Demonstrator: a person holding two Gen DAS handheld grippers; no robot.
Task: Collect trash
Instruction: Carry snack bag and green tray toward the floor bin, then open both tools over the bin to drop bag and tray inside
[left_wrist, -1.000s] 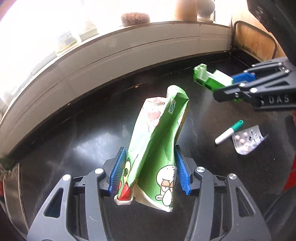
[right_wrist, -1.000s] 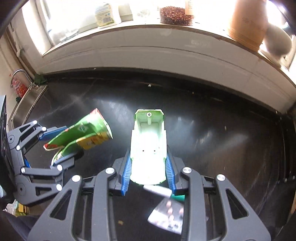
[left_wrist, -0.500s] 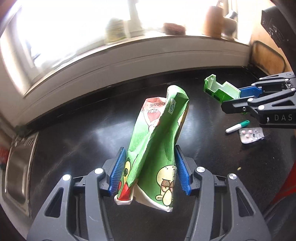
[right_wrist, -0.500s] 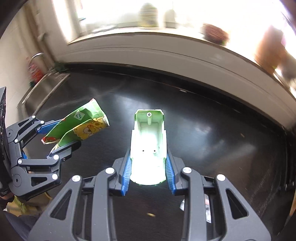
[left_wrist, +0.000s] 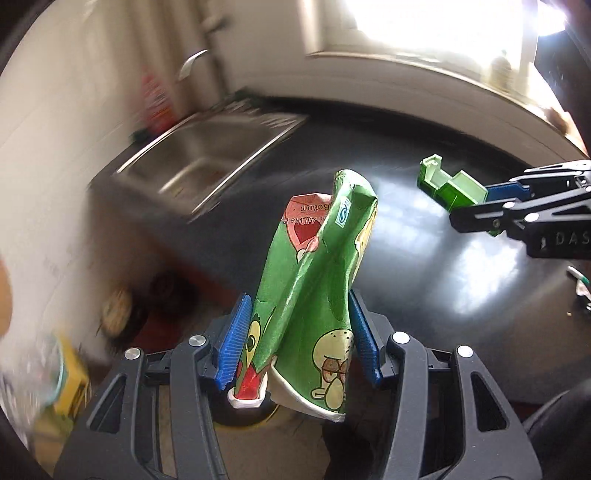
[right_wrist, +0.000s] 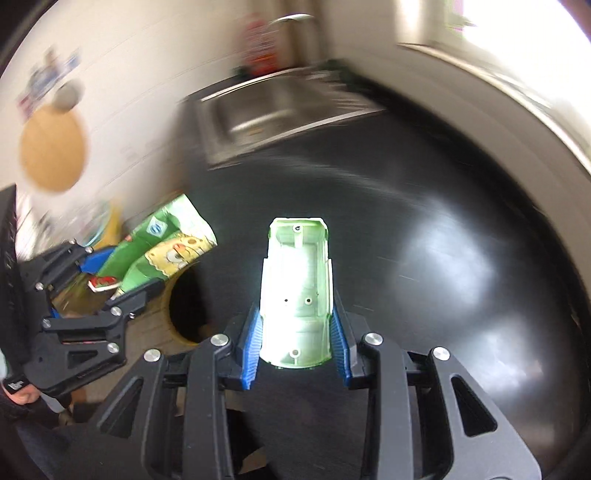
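Both pieces are picked up but not yet binned. The left tongs clamp a crumpled green cartoon snack carton; the right tongs clamp a green plastic housing. A dark round bin opening lies just beyond the left tongs, with nothing blocking it. Further off sit the black counter and steel sink.

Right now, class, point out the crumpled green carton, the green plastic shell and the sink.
crumpled green carton (left_wrist: 314, 295), left wrist view, creased middle panel.
green plastic shell (right_wrist: 295, 291), right wrist view, hollow inside face.
sink (left_wrist: 207, 162), left wrist view, steel basin.
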